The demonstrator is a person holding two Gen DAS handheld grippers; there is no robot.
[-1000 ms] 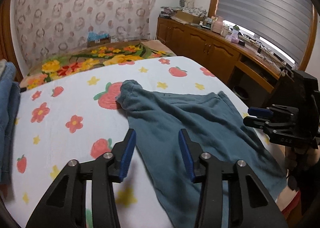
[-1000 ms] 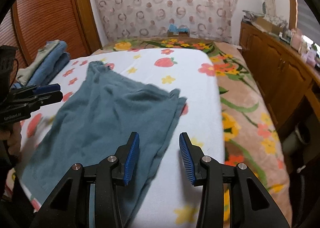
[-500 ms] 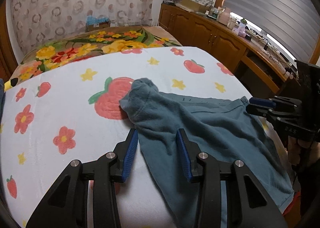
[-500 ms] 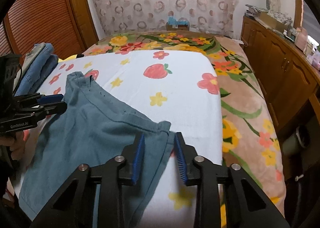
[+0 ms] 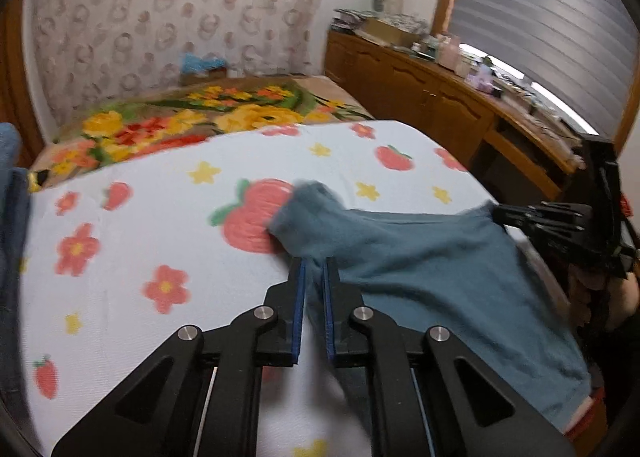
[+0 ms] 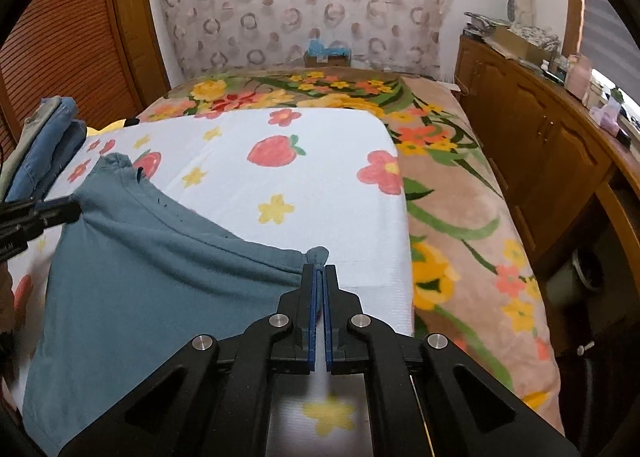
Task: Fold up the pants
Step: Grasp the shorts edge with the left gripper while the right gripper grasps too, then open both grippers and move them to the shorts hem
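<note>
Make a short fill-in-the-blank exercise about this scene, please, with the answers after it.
1. The pants are ____ in colour.
2. They lie on a white cover printed with flowers, stars and ____.
3. The right tongs are ____ on a corner of the pants.
4. The left tongs grip the ____ too.

Answers: blue; strawberries; shut; pants

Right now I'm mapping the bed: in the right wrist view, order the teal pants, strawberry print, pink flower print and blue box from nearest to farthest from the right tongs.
1. teal pants, pinched, left.
2. pink flower print, right edge.
3. strawberry print, centre.
4. blue box, by the far wall.
</note>
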